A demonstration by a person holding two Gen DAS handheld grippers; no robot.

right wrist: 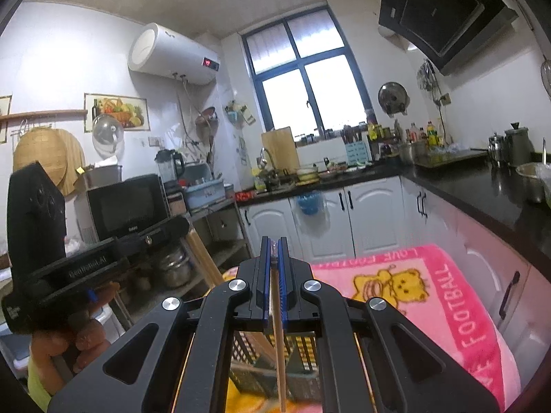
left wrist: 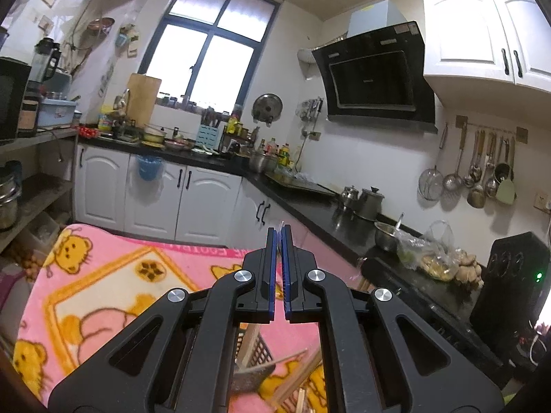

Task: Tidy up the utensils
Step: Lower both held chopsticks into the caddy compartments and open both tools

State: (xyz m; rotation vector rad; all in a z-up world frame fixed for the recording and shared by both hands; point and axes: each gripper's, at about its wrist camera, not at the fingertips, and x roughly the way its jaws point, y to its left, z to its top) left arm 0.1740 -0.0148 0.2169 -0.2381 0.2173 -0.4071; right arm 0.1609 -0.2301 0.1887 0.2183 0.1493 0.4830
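Linkage arms hide most of the dark lattice utensil basket (right wrist: 303, 354) at lower centre, right gripper (right wrist: 274, 251) clamps a thin wooden chopstick (right wrist: 279, 354), left gripper (left wrist: 279, 237) is closed, seemingly empty.

A pink blanket (right wrist: 447, 292) at lower right of the right wrist view reads "LOVE FOOTBALL" along its border. At lower left, the other handheld gripper (right wrist: 86, 268) carries a label resembling "GenRobot.AI", blurred.
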